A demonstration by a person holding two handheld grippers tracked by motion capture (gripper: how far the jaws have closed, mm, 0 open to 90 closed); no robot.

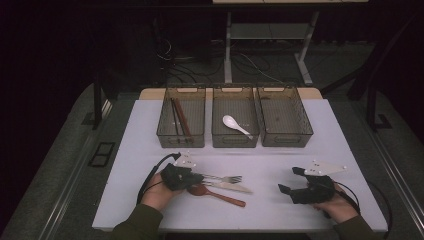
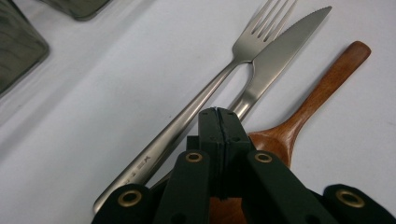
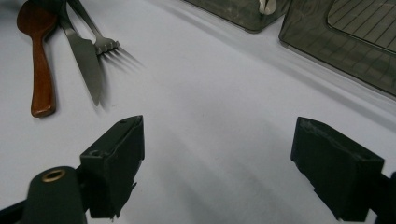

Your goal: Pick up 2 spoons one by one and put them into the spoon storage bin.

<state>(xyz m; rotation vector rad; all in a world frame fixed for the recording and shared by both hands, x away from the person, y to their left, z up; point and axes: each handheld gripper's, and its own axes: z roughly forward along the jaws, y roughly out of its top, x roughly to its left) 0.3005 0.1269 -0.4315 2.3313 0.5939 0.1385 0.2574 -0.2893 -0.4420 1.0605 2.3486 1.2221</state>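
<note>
A steel fork (image 1: pixel 227 178), a steel knife (image 1: pixel 235 187) and a brown wooden spoon (image 1: pixel 220 196) lie together on the white table, front left. My left gripper (image 1: pixel 199 179) sits at their handle ends. In the left gripper view its jaws are pressed together (image 2: pixel 218 116) just above the knife's handle, between the fork (image 2: pixel 210 93) and the wooden spoon (image 2: pixel 317 93); nothing shows between them. My right gripper (image 1: pixel 291 180) rests at the front right with its jaws wide apart (image 3: pixel 219 133) over bare table. The cutlery lies well off to its left.
Three dark see-through bins stand in a row at the back of the table (image 1: pixel 280 160). The left bin (image 1: pixel 165 117) holds chopsticks, the middle bin (image 1: pixel 218 117) holds a white spoon (image 1: pixel 235 124), and the right bin (image 1: pixel 300 117) looks empty. Floor cables and desk legs lie beyond.
</note>
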